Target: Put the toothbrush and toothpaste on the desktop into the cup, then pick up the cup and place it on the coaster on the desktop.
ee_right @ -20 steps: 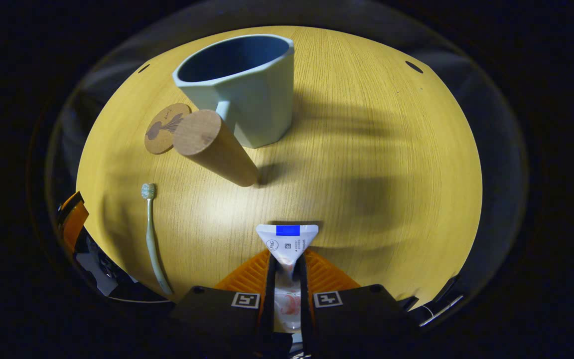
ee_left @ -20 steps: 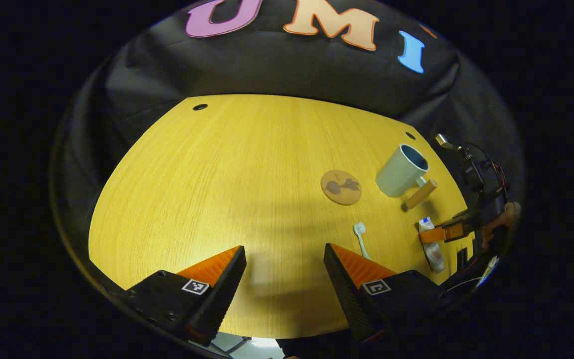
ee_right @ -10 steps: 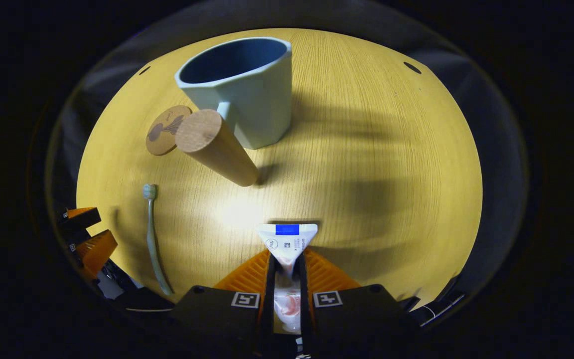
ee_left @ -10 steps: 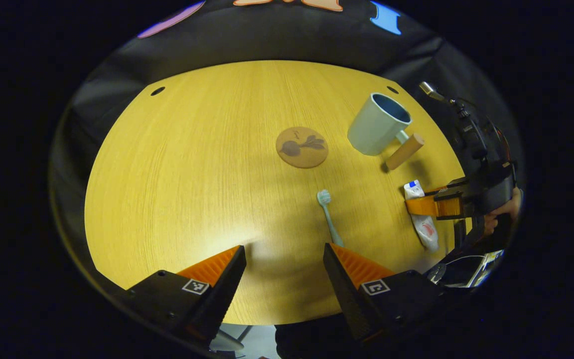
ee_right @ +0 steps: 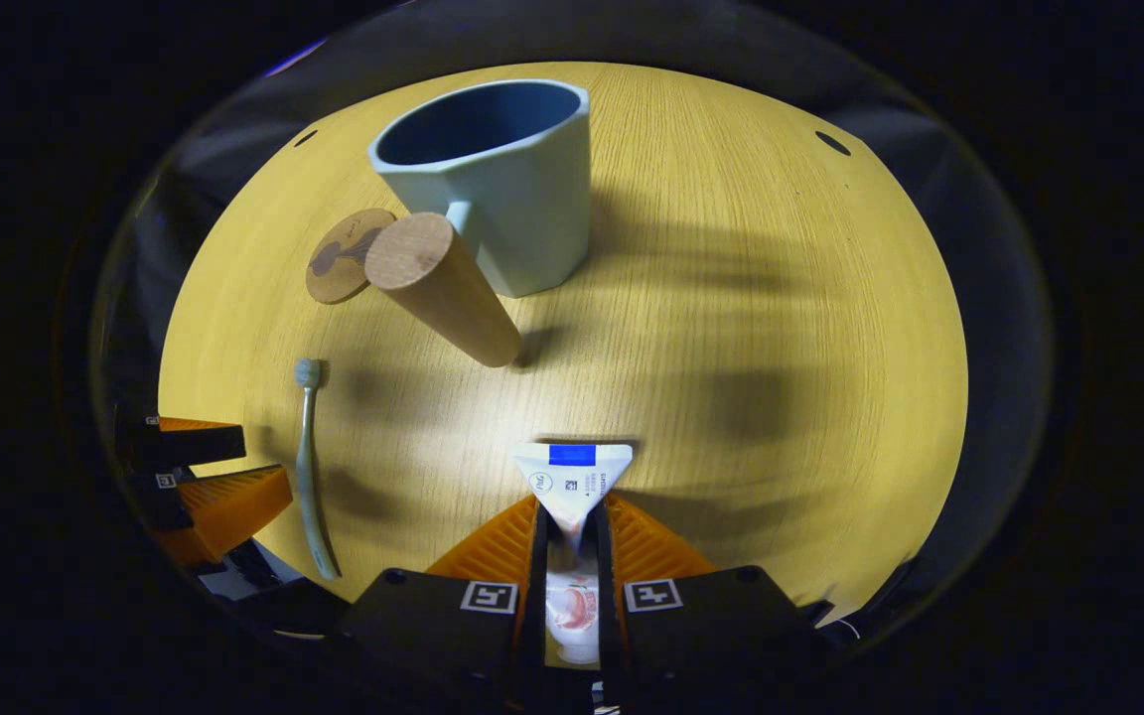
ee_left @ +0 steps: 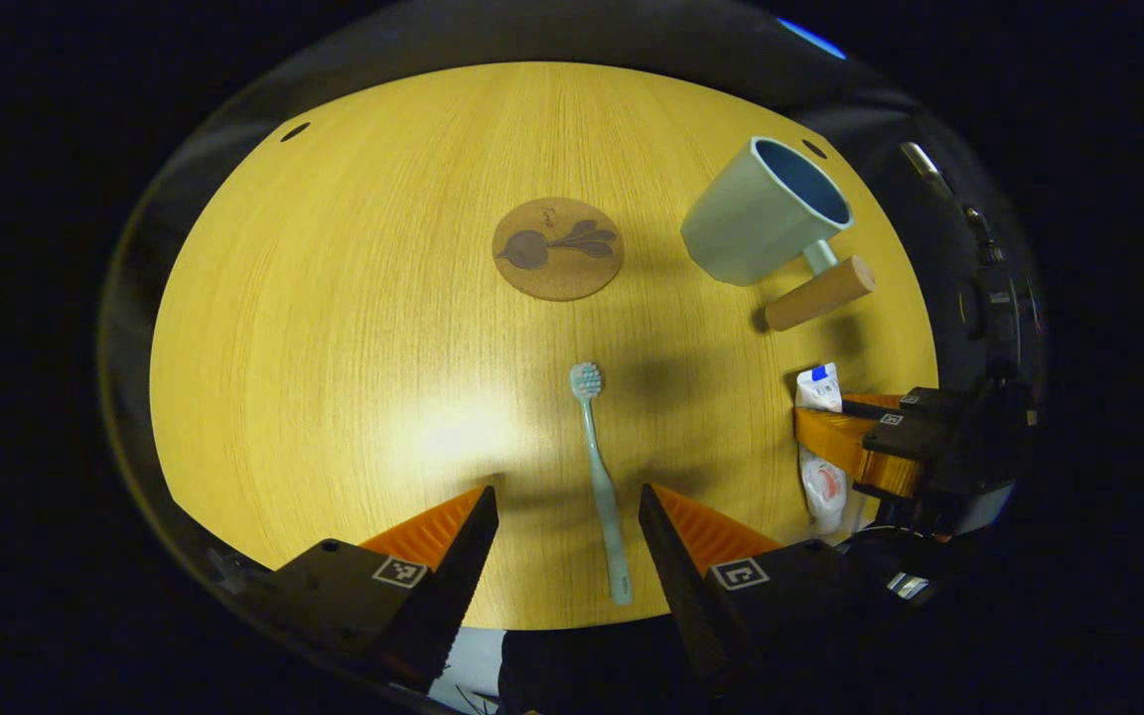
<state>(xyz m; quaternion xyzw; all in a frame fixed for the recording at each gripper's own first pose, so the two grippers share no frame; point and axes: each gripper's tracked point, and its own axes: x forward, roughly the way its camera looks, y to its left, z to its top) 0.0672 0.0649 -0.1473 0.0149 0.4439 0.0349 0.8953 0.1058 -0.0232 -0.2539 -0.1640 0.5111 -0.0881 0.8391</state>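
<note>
One toothbrush (ee_left: pixel 600 477), one toothpaste tube (ee_right: pixel 572 497), one cup (ee_left: pixel 761 211) and one coaster (ee_left: pixel 558 248) are on the wooden desktop (ee_left: pixel 334 328). In the left gripper view the toothbrush lies flat, bristle end away from the camera, its handle running between the spread fingers of the left gripper (ee_left: pixel 564 531), which touch nothing. In the right gripper view the right gripper (ee_right: pixel 573 541) is pinching the toothpaste tube, the crimped end jutting forward. The cup stands upright and empty beyond it; its wooden handle (ee_right: pixel 443 288) points toward the right gripper, between tube and cup mouth. The coaster lies bare, near the cup, beyond the toothbrush head.
</note>
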